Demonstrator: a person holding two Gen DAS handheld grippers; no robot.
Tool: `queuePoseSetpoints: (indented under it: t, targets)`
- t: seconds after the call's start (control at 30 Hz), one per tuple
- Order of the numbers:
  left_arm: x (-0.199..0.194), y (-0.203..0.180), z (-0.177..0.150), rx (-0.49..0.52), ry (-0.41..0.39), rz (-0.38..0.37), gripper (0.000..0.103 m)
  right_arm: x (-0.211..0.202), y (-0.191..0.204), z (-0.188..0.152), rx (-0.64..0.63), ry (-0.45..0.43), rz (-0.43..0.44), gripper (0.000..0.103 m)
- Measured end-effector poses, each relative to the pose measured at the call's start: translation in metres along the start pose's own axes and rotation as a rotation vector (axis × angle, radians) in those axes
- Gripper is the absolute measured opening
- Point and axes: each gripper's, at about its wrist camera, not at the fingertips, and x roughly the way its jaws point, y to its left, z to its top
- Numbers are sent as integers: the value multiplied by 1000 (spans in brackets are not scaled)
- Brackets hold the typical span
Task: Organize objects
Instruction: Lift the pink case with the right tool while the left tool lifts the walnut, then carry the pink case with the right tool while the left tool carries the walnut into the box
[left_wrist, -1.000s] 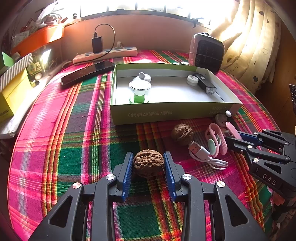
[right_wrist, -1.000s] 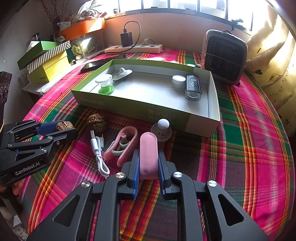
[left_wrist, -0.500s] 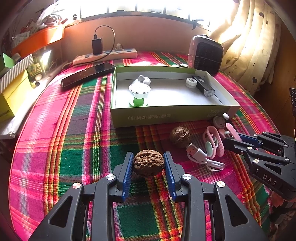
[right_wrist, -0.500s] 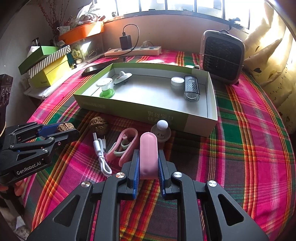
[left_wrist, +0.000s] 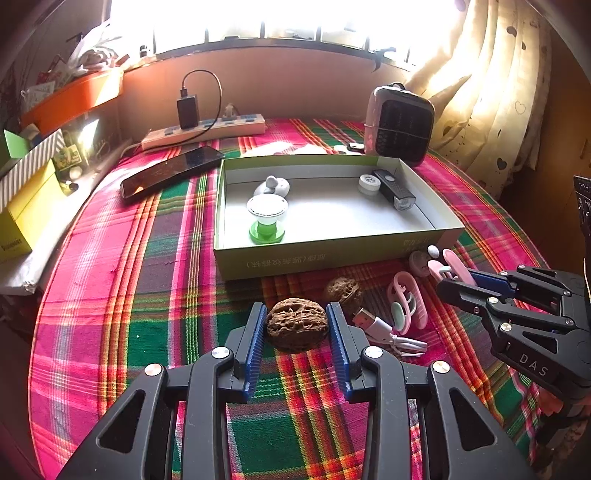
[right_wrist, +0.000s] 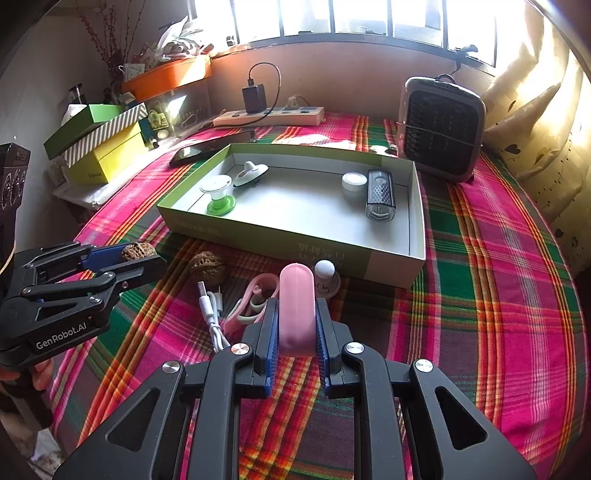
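Walnut (left_wrist: 297, 325) sits clamped between the blue pads of the left gripper (left_wrist: 297, 332), lifted just above the plaid tablecloth (left_wrist: 110, 280). Beside it, the right gripper (right_wrist: 296, 325) is clenched on a pink capsule-shaped case (right_wrist: 296, 306), held upright with its rounded end pointing away from the tool.

Just ahead of the left gripper's fingertips, slightly to its right, a second walnut (left_wrist: 343, 291) lies on the cloth. Right of that walnut, between the two tools, lie a white USB cable (left_wrist: 384, 330) and a pink folded clip-like item (left_wrist: 406, 301), near each other. Just past the tip of the pink case stands a small white round-knobbed piece (right_wrist: 325, 277), close against the front wall of the box.

Beyond all these lies a shallow green cardboard box (left_wrist: 314, 258) with a pale inside. In its left part stand a green-based white cup (left_wrist: 266, 218) and, behind that, a white spoon-shaped holder (left_wrist: 272, 185). In its far right corner lie a small white round lid (left_wrist: 369, 182) and a black bike light (left_wrist: 393, 192), side by side.

Farther off, past the box, a dark phone (left_wrist: 171, 171) lies to the left, a power strip (left_wrist: 207, 131) with a charger plugged in runs under the window, and a small heater (left_wrist: 400, 123) stands to the right.
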Motion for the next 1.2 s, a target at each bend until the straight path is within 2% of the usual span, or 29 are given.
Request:
queuePoseSetpoints:
  t: [0.57,1.2]
  targets:
    - [-4,-7,29,25,-42,-33,31,-5,-12,44,-11,-40,15,19]
    - [34,-7,67,29,-19,-65,31,46,-24,97,-21,19,39,19]
